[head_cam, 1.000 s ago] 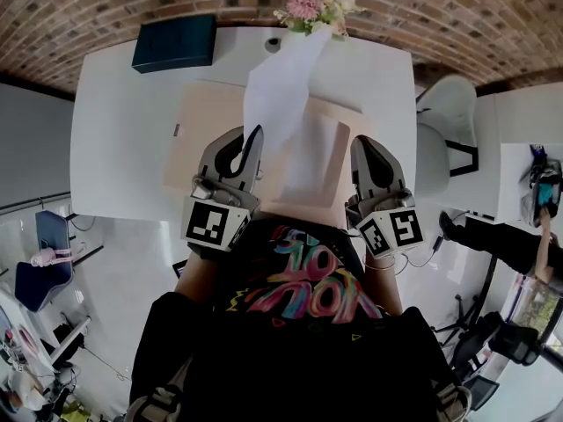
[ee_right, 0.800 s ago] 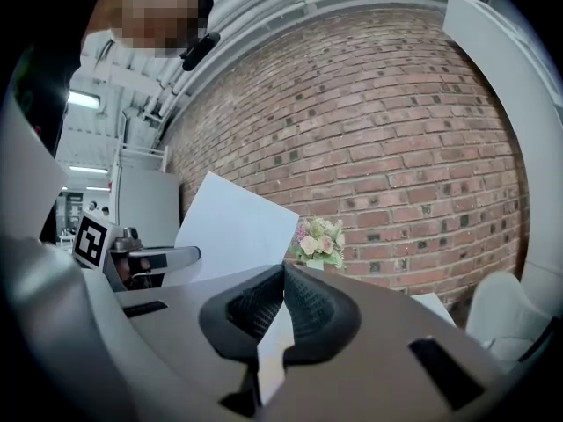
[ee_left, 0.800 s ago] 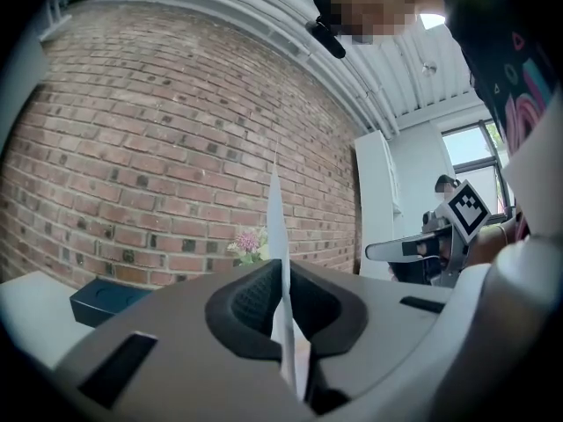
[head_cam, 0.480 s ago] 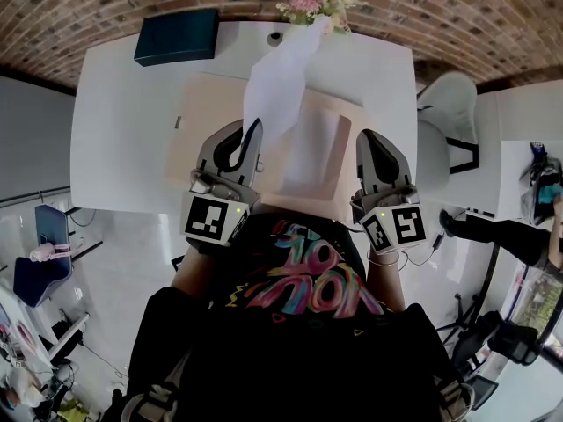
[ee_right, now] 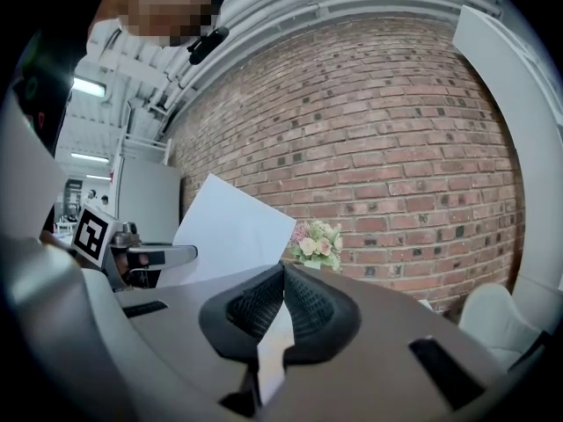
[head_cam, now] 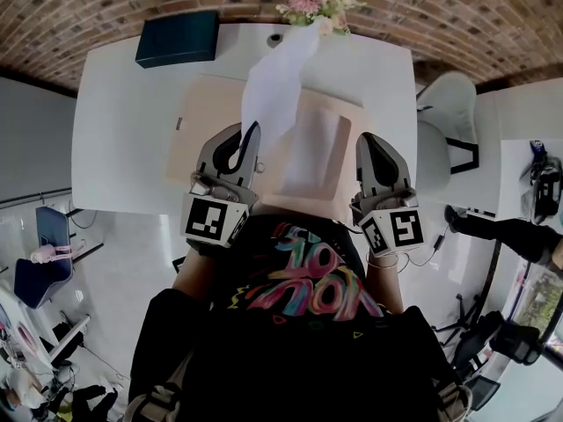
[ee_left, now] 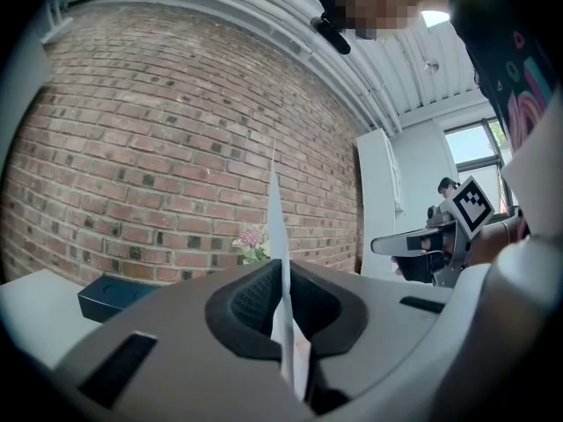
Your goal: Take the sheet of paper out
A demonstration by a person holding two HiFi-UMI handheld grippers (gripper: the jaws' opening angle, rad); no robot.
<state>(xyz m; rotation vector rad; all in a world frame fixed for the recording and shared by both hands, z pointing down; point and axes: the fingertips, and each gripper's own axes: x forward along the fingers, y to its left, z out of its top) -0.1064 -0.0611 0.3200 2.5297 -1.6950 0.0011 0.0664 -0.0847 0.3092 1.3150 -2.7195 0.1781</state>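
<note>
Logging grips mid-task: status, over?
Left hand-held gripper shut on sheet of paper, raised above table. Right hand-held gripper shut on tan folder. Nothing blocking.

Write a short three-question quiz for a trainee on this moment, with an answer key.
1. True or false: the left gripper has its jaws shut on the white sheet of paper.
2. What lies at the far left corner of the white table? A) a dark teal flat box B) a red mug C) a silver laptop
3. Short answer: what stands at the table's far edge, just beyond the sheet's top?

Key
1: true
2: A
3: a bouquet of pink and white flowers
</note>
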